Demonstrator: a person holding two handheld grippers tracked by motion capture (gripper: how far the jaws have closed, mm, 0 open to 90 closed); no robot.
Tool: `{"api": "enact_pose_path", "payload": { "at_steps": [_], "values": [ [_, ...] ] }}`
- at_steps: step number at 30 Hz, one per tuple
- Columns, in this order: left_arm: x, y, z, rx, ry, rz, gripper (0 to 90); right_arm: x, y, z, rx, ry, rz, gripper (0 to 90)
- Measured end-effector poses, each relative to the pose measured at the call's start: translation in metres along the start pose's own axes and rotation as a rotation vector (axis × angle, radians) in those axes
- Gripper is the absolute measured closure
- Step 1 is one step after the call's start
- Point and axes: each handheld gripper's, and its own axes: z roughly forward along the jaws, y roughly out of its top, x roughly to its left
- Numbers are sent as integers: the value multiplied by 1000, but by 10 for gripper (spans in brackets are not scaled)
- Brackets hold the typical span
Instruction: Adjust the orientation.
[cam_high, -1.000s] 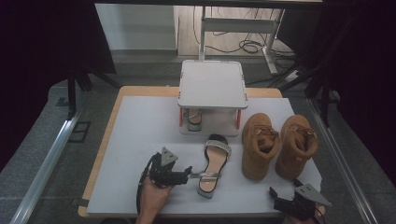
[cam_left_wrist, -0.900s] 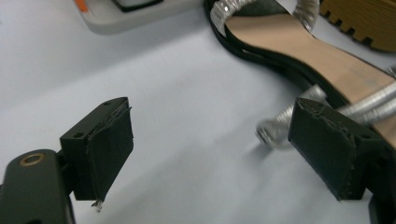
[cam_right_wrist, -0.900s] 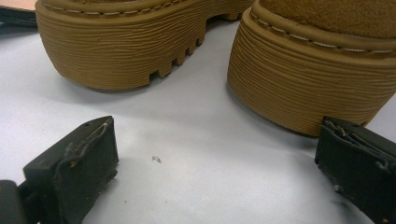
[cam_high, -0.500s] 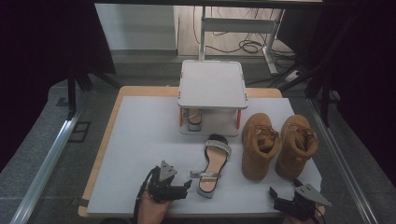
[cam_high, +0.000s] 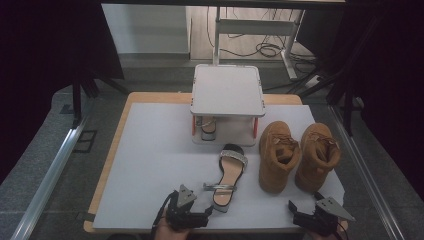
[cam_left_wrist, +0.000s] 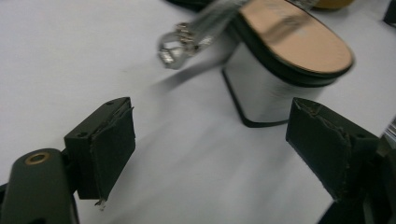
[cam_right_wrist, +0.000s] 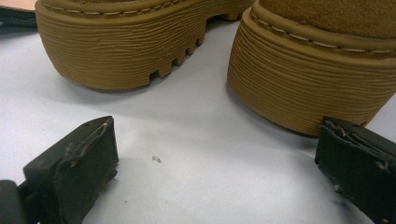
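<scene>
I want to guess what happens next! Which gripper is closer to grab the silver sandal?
Probably the left gripper: its open fingers face the sandal heel just ahead. The right gripper sits open by the tan boots instead.

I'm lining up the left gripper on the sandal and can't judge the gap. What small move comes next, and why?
Probably ease the left gripper forward so its open jaws straddle the heel of the sandal. In the left gripper view the jaws stand wide apart, with bare table between them and the block heel just ahead, untouched. Close only once the heel sits between the pads.
</scene>
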Motion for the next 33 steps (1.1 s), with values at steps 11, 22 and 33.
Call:
{"api": "enact_pose_path", "payload": {
  "at_steps": [11,22,33],
  "values": [
    [-26,9,16,18,22,63,157,0,0,0,0,0,1,0],
    [-38,20,31,29,32,59,155,0,0,0,1,0,0,0],
    [-42,29,48,42,59,24,137,0,0,0,0,0,1,0]
  ]
}}
